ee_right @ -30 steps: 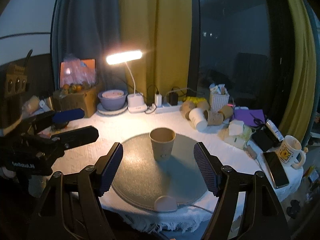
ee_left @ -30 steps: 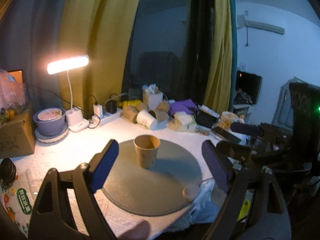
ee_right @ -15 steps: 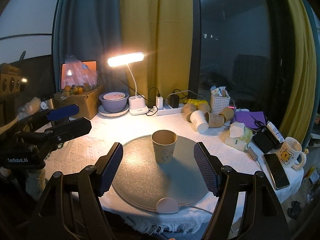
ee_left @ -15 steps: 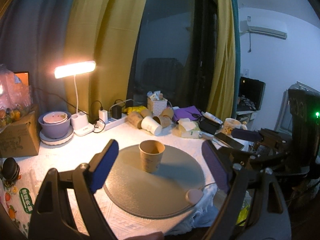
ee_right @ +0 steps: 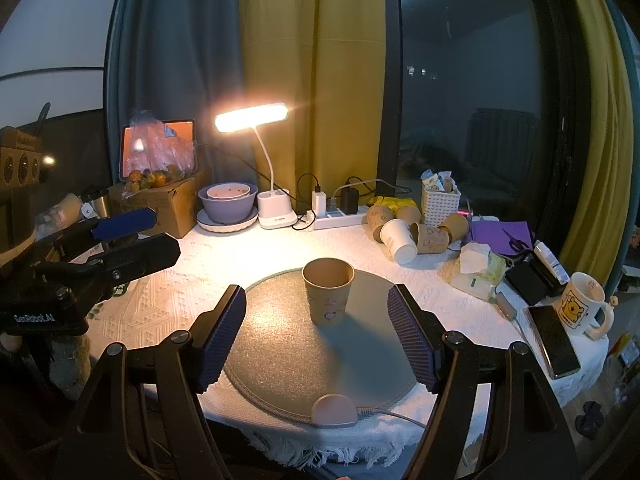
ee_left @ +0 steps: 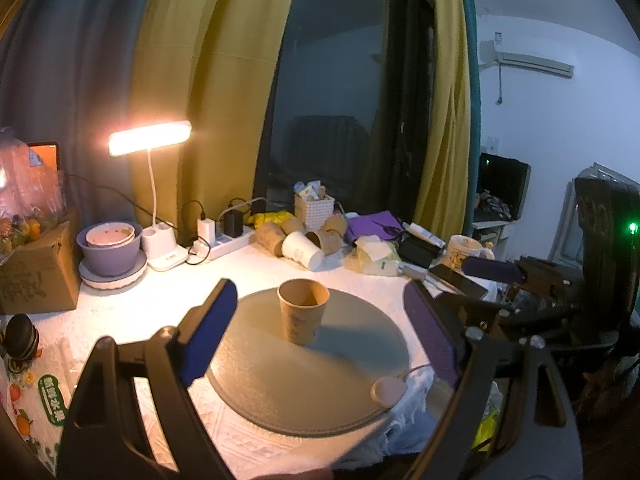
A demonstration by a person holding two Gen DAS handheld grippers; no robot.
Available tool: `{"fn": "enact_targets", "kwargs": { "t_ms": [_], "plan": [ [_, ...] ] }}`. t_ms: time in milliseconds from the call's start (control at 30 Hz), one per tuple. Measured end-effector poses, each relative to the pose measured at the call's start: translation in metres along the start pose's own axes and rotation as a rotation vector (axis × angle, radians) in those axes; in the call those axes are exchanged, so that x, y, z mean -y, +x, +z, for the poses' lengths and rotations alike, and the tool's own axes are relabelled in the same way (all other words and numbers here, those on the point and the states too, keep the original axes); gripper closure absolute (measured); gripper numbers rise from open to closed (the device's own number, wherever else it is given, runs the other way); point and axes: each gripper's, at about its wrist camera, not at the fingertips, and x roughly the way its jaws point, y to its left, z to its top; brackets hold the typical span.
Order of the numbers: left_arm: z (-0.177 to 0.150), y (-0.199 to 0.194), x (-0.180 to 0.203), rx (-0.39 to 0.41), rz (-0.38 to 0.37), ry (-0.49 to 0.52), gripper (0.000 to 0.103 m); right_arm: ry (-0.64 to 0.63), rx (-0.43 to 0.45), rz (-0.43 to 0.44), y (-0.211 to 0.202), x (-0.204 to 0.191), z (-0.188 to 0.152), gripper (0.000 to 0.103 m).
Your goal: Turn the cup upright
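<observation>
The paper cup (ee_right: 329,296) looks matt brown kraft with small printed marks. It stands on a round grey mat (ee_right: 288,360) with a fine grainy finish. The surface wears a white textured cloth (ee_right: 160,304), fringed at its edge. The right hand-held gripper (ee_right: 316,336) carries ribbed blue pads (ee_right: 222,336) on black plastic; the mug (ee_right: 580,308) is glossy ceramic.

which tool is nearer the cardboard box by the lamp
Left. The left tool hangs at the table's left side, close to the cardboard box. The right tool faces the cup, farther away.
</observation>
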Motion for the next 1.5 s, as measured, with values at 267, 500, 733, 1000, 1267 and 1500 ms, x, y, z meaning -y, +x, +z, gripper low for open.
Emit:
{"fn": "enact_targets", "kwargs": {
  "t_ms": [267,500,733,1000,1267,1500],
  "plan": [
    [-0.0015,-0.0014,0.0038,-0.004,-0.013,0.017,0.017,0.000,-0.002,-0.002,0.0006,-0.0011,-0.0006,0.027],
    [-0.0012,-0.0017,0.0030,-0.007,-0.012,0.017,0.017,0.001,-0.001,-0.002,0.0005,0.0000,-0.0001,0.027],
    [-0.0015,-0.0020,0.0007,-0.007,-0.007,0.012,0.017,0.002,-0.001,-0.003,0.0012,0.0002,-0.0001,0.027],
    [-0.0015,-0.0018,0.0006,-0.008,-0.007,0.012,0.017,0.003,0.000,-0.013,0.0000,0.0021,-0.0040,0.027],
    [-0.0011,-0.0028,-0.0015,-0.006,0.000,0.006,0.017,0.008,0.000,-0.025,-0.0016,0.0056,-0.0035,0.027],
    [-0.0005,-0.0016,-0.0021,-0.007,-0.002,0.007,0.017,0.009,-0.002,-0.027,-0.0013,0.0071,-0.0023,0.027]
  ]
}}
